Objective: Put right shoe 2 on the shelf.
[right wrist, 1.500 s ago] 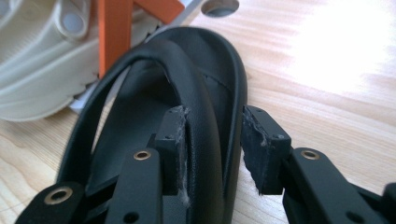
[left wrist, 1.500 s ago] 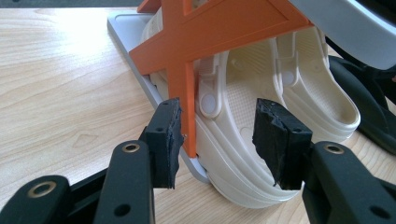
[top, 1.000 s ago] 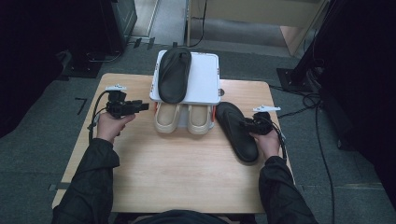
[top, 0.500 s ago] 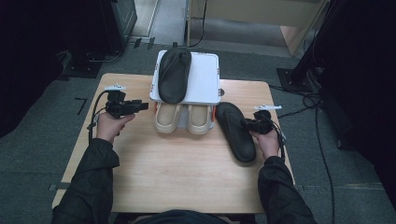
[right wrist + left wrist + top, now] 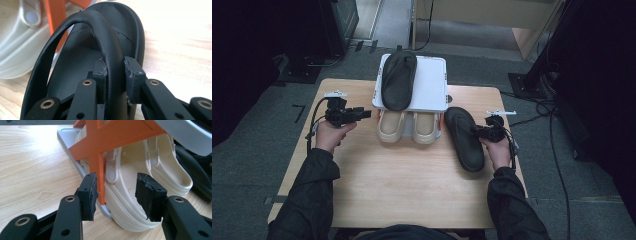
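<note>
Both grippers are at the table: the right gripper (image 5: 476,131), at the right, has just been closing its jaws and now pinches the strap (image 5: 110,53) of a black sandal (image 5: 464,138) between its pads (image 5: 133,72), as the right gripper view shows; the left gripper (image 5: 366,114), at the left, hangs with jaws wide and nothing between them, aimed at the near left corner of the rack (image 5: 431,85). By the look of it the step in hand is the pick-up of the second black sandal, which lies flat on the table (image 5: 377,190), just right of the rack, toe toward the far side. The likely next move is to lift it by the strap and carry it left and far to the bare right half of the white top shelf, beside its mate (image 5: 399,79); that calls for a firm pinch, since the sole will hang and swing from the strap, and for enough height to clear the shelf's edge and the orange frame (image 5: 100,157). Counted, largest first: one table, one two-level rack, two black sandals (one on top, one on the table), two cream clogs (image 5: 408,126) side by side on the lower shelf, two grippers.
</note>
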